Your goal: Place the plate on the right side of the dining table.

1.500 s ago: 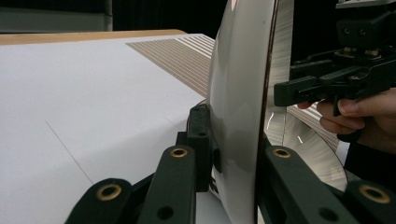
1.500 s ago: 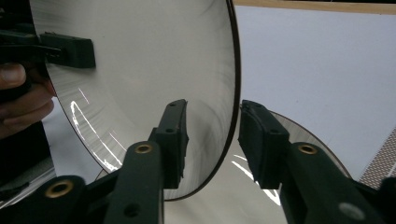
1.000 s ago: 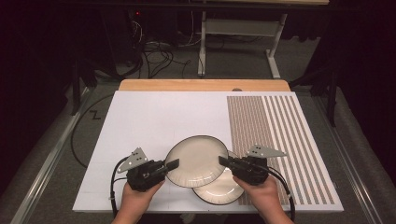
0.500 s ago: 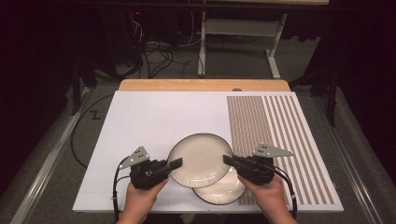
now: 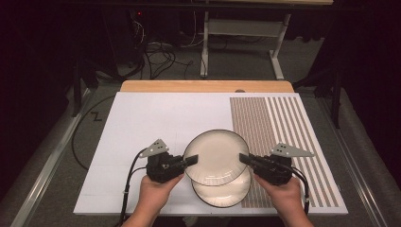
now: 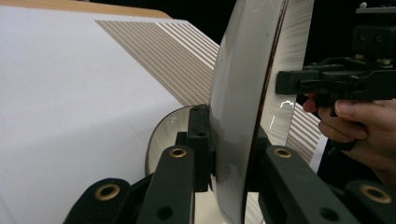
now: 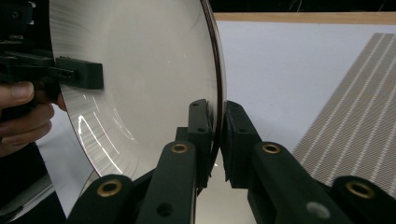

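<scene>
A cream plate with a dark rim [image 5: 216,156] hangs above the white mat, held at opposite edges by both grippers. My left gripper [image 5: 191,161] is shut on its left rim and my right gripper [image 5: 243,158] on its right rim. A second, similar plate [image 5: 220,195] lies on the mat just beneath, partly covered by the raised one. In the left gripper view the held plate [image 6: 238,93] stands edge-on between the jaws of my left gripper [image 6: 229,154], with the lower plate [image 6: 168,135] behind. In the right gripper view my right gripper [image 7: 217,135] pinches the plate [image 7: 140,84].
The white mat [image 5: 156,123] covers the table, with a brown striped patch [image 5: 279,123] on its right side. A wooden table edge [image 5: 203,86] runs along the far side. Cables and a desk frame [image 5: 236,28] stand on the dark floor beyond.
Both grippers have carried the upper plate a little to the right and slightly away from me. The lower plate has stayed in place.
</scene>
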Tool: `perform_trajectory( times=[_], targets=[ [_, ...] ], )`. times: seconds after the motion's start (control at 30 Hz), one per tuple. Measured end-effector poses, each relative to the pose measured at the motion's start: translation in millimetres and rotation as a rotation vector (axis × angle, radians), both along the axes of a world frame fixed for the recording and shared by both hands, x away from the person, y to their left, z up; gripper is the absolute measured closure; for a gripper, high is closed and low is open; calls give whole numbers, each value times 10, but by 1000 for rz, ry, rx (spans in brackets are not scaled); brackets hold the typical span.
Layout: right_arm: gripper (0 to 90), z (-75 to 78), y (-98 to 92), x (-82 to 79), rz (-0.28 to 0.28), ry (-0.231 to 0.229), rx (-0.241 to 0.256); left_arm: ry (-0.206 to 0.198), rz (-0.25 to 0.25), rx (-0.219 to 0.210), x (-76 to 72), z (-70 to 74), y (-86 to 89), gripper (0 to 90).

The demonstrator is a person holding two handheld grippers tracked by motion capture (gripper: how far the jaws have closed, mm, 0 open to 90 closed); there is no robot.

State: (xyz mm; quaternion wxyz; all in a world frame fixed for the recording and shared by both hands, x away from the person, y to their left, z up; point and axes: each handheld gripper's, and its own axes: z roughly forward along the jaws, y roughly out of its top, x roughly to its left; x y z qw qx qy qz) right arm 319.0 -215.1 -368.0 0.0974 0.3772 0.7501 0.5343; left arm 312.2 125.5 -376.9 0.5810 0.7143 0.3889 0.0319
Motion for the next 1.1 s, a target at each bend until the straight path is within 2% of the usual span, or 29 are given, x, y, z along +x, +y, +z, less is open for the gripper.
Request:
perform_trajectory(
  times=[0.53,0.9,1.1],
  targets=[
    [851,90,-474,37,-95,-14,31,6,-67,78,279,245,-528,788],
    [851,98,-739,66,-162,-11,35,26,-102,107,481,295,-836,782],
    [853,88,-887,82,-204,-11,32,33,-126,138,604,306,-1029,775]
  ],
)
